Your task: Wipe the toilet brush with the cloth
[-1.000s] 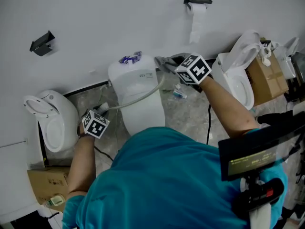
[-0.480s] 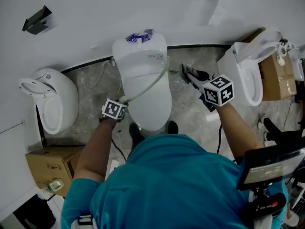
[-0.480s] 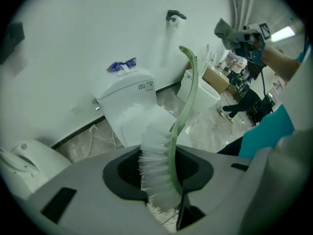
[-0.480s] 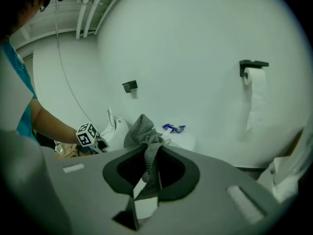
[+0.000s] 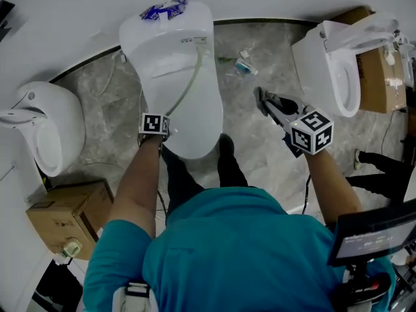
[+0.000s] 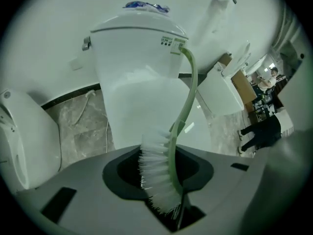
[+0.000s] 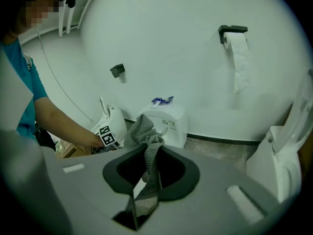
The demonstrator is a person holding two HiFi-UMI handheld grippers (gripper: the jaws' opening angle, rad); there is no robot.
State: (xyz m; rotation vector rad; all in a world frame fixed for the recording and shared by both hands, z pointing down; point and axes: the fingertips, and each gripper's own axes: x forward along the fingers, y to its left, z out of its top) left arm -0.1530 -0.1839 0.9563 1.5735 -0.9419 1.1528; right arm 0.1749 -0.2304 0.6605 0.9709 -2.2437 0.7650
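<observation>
Lengthwise, toilet brush (image 6: 156,170) runs from left tool (image 6: 173,207) toward cistern (image 6: 137,43); bristles nearest.

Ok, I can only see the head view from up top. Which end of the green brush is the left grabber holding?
Observer: The bristle end. The white bristles of the toilet brush sit between the jaws of the left gripper.
Operator: What's the right one holding?
Observer: A grey knitted cloth, pinched in the right gripper, bunched end poking forward.
Operator: Any toilet paper?
Observer: Yes, a roll on a wall holder, strip hanging down.
</observation>
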